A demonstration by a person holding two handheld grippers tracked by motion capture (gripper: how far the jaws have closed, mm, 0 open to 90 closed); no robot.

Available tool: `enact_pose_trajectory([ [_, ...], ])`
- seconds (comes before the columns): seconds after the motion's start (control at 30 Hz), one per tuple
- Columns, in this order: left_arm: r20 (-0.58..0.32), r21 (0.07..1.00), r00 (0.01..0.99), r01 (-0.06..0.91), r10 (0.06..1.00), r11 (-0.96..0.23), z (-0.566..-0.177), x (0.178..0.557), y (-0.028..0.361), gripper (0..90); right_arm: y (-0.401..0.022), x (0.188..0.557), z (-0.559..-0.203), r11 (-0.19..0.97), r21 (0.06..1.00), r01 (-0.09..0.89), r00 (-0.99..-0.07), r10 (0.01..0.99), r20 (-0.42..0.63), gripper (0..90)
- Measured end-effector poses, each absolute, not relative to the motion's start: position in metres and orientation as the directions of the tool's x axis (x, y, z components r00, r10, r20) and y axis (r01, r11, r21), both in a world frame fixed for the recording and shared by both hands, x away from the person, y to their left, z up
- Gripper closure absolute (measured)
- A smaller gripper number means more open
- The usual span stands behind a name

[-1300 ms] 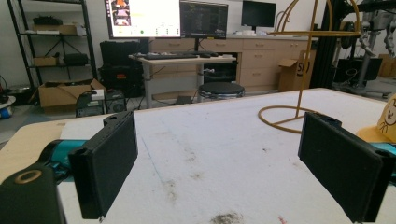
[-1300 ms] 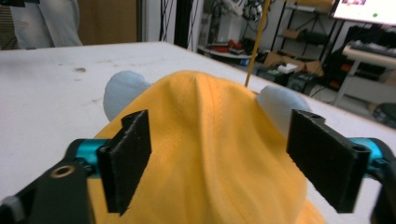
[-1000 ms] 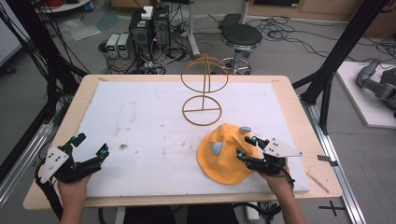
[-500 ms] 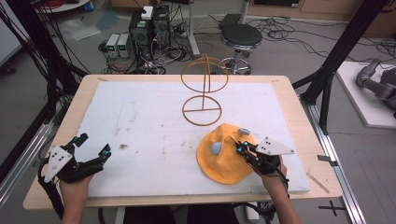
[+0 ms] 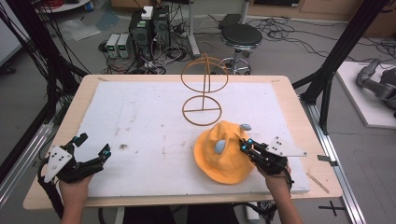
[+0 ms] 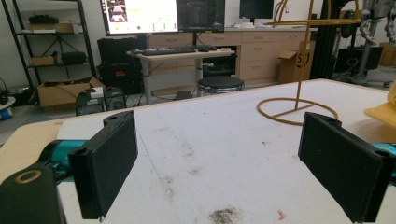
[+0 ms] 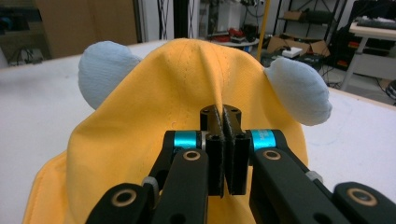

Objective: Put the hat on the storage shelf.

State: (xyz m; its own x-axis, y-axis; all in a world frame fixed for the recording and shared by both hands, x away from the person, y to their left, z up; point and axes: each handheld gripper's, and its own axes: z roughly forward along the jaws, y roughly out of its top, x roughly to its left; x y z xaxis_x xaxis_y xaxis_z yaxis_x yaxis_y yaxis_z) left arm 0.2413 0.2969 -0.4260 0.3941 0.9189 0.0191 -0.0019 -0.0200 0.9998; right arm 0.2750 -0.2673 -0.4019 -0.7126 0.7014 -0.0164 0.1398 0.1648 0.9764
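we're counting one yellow hat (image 5: 223, 156), one wire stand (image 5: 203, 88), two grippers, and two pale blue ears showing.

Hat (image 5: 222, 156) lies on the table (image 5: 56, 135) near its front right corner; wire stand (image 5: 203, 93) stands behind it, toward the back edge.

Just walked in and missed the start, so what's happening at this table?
A person holds a gripper in each hand. The right gripper has its jaws shut on a fold of the yellow fabric hat with pale blue ears, which lies on the white table mat. The left gripper rests open, apart. A gold wire hat stand waits behind.
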Motion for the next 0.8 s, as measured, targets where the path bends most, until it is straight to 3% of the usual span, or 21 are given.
enact_pose_trajectory([
  [0.8, 0.011, 1.0, 0.396, -0.002, 0.918, -0.011, -0.425, 0.24, 0.296, 12.3, -0.283, 0.266, -0.344, -0.004, 1.0, 0.003, -0.659, 0.752, 0.005, 89.5],
])
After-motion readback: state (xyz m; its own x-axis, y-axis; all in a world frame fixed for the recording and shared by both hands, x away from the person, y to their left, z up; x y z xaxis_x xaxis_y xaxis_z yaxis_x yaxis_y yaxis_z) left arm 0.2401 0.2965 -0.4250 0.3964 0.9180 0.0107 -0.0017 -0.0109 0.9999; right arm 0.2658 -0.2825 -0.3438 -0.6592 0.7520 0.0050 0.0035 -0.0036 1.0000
